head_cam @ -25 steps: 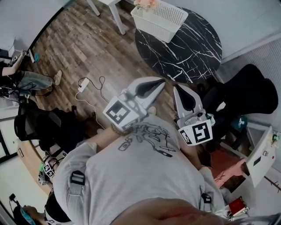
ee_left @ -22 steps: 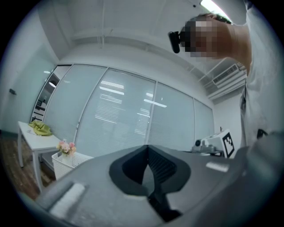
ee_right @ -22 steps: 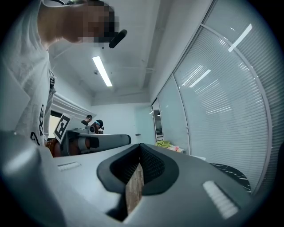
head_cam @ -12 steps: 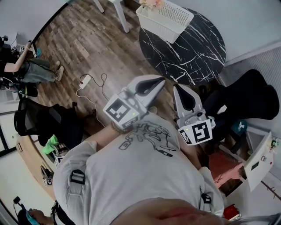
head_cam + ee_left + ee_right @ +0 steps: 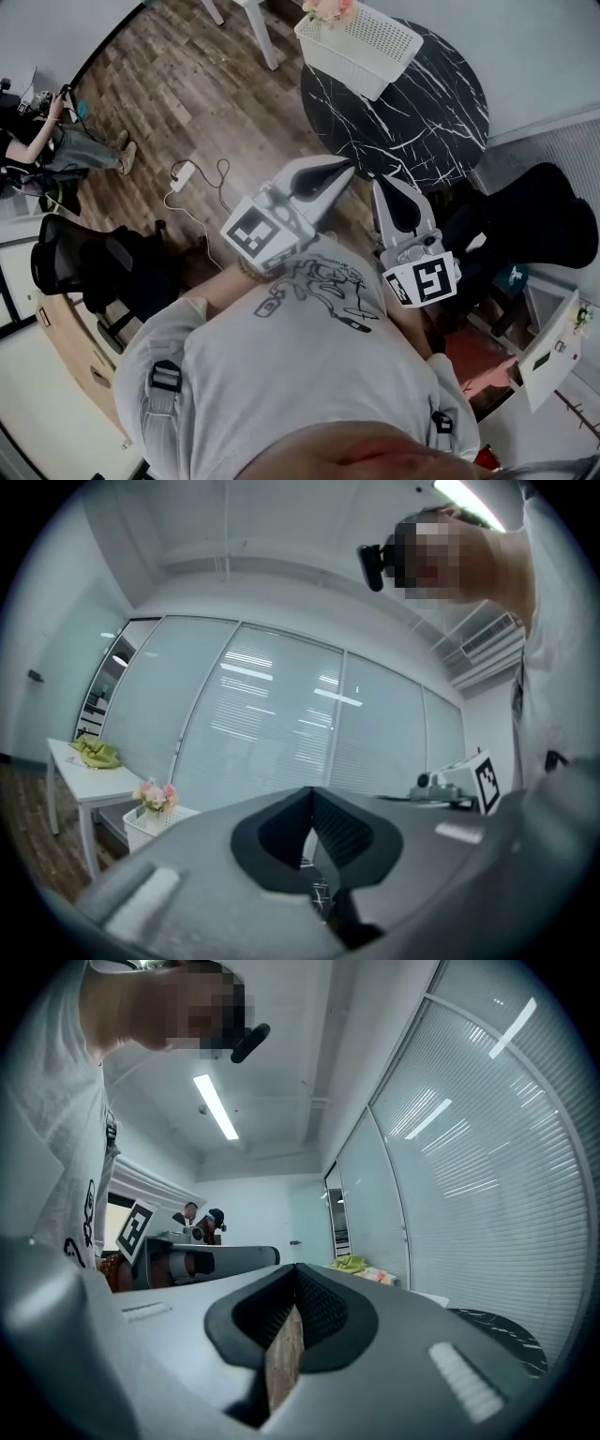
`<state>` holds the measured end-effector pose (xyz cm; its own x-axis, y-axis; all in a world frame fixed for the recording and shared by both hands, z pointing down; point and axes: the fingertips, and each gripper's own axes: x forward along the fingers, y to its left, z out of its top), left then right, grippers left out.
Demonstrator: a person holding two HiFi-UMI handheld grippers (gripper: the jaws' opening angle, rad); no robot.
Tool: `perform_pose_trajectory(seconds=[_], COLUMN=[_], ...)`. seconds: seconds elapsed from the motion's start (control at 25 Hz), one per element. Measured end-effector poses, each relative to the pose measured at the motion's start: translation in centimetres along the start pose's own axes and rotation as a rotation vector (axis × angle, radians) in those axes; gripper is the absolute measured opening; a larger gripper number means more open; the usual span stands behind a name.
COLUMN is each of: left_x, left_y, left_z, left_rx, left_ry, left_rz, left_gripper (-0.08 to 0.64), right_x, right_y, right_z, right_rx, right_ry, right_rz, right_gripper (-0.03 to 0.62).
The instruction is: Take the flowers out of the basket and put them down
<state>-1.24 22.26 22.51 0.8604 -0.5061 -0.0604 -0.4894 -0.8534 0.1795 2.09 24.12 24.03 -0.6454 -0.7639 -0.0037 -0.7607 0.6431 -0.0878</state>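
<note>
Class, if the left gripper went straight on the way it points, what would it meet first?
Probably the round black table: the left gripper aims at its near edge, with the basket left of that line. Height is unclear, so it might pass above the top.

left gripper white | right gripper white | t-shirt grey, black print

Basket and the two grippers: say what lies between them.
In the head view, only bare black marble table and a sliver of wood floor separate the basket from the left gripper and right gripper.
</note>
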Motion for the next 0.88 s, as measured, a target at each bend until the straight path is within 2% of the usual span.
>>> perform_pose_trajectory(seconds=[0.56, 0.88], left_x=[5.0, 8.0], left_y=[12.8, 21.2], left_z=[1.5, 2.2], left_rx=[-0.021, -0.013], left_ry=[0.014, 0.031], left_rz=[0.013, -0.016], left_gripper=[0.003, 0.003], right_x=[11.7, 19.6], right_y=[-7.1, -11.4], right_z=[0.2, 0.4], right_rx=[-0.011, -0.010], right_ry=[0.031, 0.030], right_rz=[-0.006, -0.013], right_gripper=[0.006, 0.006])
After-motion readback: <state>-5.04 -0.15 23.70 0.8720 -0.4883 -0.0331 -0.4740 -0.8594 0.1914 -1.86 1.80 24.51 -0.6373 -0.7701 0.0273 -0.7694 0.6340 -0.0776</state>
